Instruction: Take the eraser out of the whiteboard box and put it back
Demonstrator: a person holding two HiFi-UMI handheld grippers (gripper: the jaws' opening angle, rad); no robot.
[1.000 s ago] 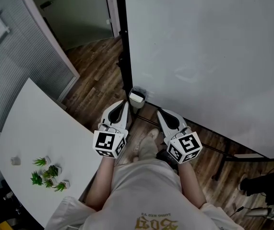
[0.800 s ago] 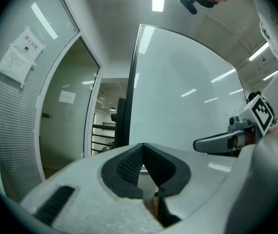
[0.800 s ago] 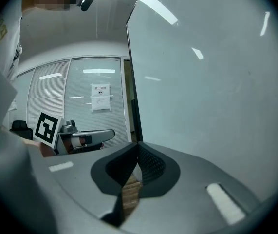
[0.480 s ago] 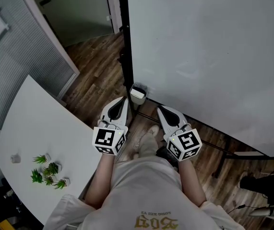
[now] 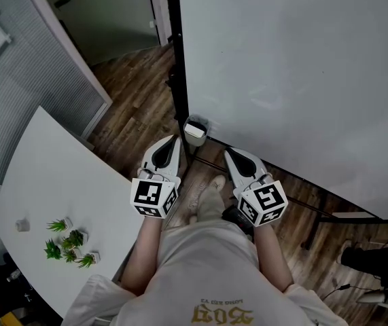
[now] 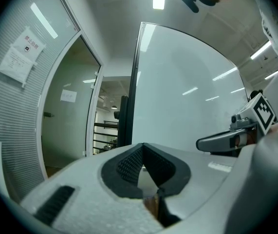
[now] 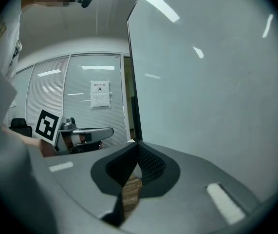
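White eraser [image 5: 194,134], in the small grey whiteboard box [image 5: 198,123], lies just ahead of the left tool [image 5: 174,141]. Right tool [image 5: 227,153] sits farther off; both are closed, empty.

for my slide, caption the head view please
Person facing a whiteboard, left gripper and right gripper shut and empty, near the small box at its corner.

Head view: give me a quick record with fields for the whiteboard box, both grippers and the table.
whiteboard box: at the lower left corner of the whiteboard, something pale inside
left gripper: shut, empty, apart from the box
right gripper: shut, empty, beside the left one
table: white, small green plants near its edge
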